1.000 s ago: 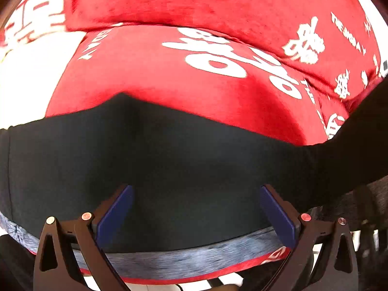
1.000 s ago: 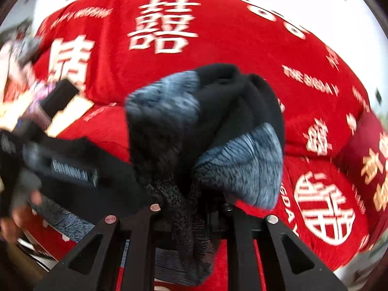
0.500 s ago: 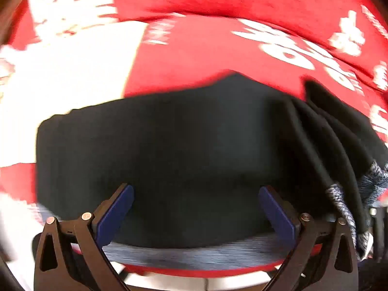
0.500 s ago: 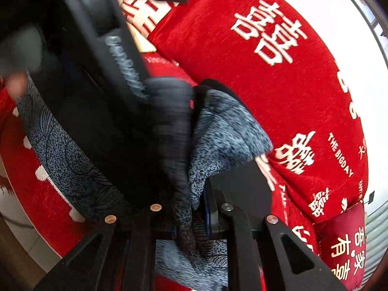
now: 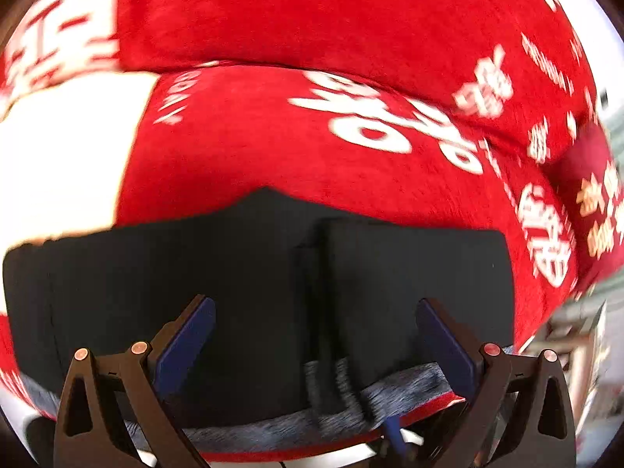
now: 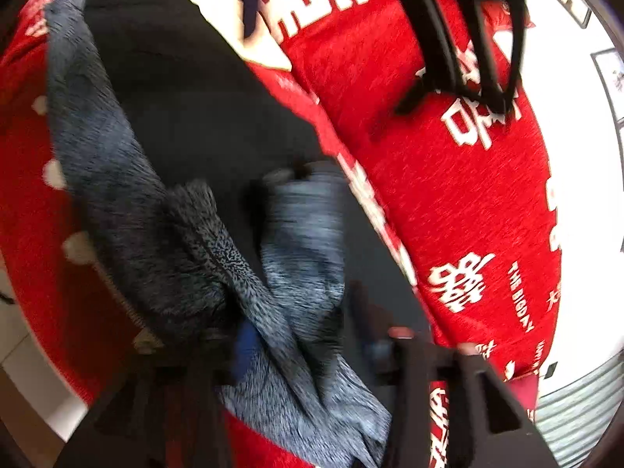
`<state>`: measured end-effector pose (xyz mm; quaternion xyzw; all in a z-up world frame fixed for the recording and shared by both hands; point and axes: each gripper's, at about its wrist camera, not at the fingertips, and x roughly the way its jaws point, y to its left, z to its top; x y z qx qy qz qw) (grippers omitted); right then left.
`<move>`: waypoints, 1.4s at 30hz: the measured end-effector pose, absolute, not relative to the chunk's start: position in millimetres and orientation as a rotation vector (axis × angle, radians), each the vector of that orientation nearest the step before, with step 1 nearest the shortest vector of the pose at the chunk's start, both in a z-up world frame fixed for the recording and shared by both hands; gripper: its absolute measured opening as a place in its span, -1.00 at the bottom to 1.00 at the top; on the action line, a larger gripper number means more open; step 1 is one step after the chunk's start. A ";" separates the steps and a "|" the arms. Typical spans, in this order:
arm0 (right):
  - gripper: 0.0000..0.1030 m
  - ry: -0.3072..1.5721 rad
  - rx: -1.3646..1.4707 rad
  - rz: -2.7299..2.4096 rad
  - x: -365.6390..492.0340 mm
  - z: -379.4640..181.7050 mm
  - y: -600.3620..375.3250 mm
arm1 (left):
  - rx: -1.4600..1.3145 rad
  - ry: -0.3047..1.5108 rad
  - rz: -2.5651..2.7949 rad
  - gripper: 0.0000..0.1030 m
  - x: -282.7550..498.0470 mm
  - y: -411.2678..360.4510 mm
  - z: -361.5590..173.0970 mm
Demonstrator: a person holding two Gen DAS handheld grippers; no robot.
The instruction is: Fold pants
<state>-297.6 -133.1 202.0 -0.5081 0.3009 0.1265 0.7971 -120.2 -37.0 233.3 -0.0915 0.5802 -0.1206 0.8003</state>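
Observation:
The black pants (image 5: 241, 273) with grey fleece lining lie on a red sofa seat, a folded layer (image 5: 413, 292) lying over their right part. My left gripper (image 5: 316, 331) is open and empty, hovering just over the pants near the front edge. In the right wrist view the pants (image 6: 187, 117) stretch away, grey lining (image 6: 300, 257) bunched between the fingers. My right gripper (image 6: 308, 347) is blurred; its fingers stand apart with fabric lying between them.
The red sofa cover (image 5: 312, 136) has white lettering, and a red cushion (image 5: 589, 195) sits at the right. The left gripper's black frame (image 6: 468, 31) crosses the top of the right wrist view. Pale floor (image 6: 23, 370) lies beyond the seat edge.
My right gripper carried the pants end across and laid it down as a folded layer; its fingers have spread apart. The left gripper stayed open and shifted slightly.

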 end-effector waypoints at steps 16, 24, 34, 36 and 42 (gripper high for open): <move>0.60 0.810 -1.024 -0.224 -270.7 200.8 -270.4 | 0.004 1.370 -0.141 1.00 -139.4 -67.7 183.2; 0.64 1.022 -0.528 -0.183 -267.7 234.1 -325.3 | -0.011 1.368 -0.149 1.00 -143.9 -64.9 177.6; 0.67 0.919 -0.311 0.088 -254.7 306.1 -321.7 | 0.009 1.379 -0.164 1.00 -157.1 -59.7 175.7; 0.68 0.884 -0.279 0.105 -249.3 313.8 -317.6 | 0.007 1.374 -0.165 1.00 -160.1 -58.4 175.1; 0.68 1.036 -0.163 0.135 -220.4 269.3 -289.7 | 0.004 1.368 -0.163 1.00 -168.5 -53.1 175.5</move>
